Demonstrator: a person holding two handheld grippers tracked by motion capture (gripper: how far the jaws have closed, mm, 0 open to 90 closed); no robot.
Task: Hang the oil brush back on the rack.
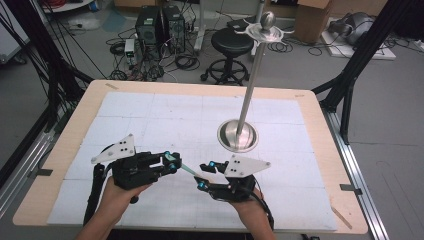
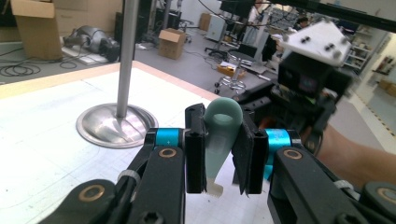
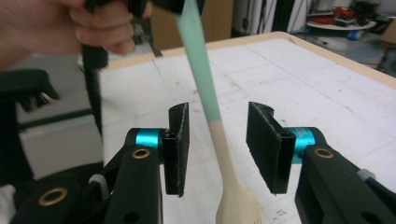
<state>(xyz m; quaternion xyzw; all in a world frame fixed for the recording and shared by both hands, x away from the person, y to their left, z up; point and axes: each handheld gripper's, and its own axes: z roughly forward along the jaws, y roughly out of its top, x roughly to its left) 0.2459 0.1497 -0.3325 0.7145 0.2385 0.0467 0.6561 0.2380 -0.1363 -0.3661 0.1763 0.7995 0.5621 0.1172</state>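
1. Here, on the tabletop (image 1: 65, 150), a person holds a two-jaw tool in each hand over a white gridded sheet (image 1: 165, 120).
2. The left gripper (image 1: 172, 162) points toward the right gripper (image 1: 205, 175); the two are near each other at the near middle of the tabletop.
3. The left gripper's fingers (image 2: 195, 149) are clamped on the mint-green end of a utensil (image 2: 222, 135), pads pressing on both sides of its rounded, holed handle tip.
4. In the high view the utensil (image 1: 189, 170) runs as a thin pale-green bar from the left gripper's fingers toward the right gripper, lifted off the sheet.
5. In the right gripper view the utensil (image 3: 205, 88) slants down from the top, green above and cream below, widening into a slotted cream head at the bottom edge.
6. The right gripper's fingers (image 3: 177, 147) stand apart on either side of the cream shaft; there is a clear gap on both sides and no pad touches it.
7. The left hand (image 3: 70, 23) shows at the upper left of the right gripper view.
8. A metal stand (image 1: 239, 135) with a round base and a tall pole sits just beyond the right gripper, on the sheet.
9. Beyond the tabletop: a black stool (image 1: 231, 42), computer towers (image 1: 160, 27), loose cables on the floor.
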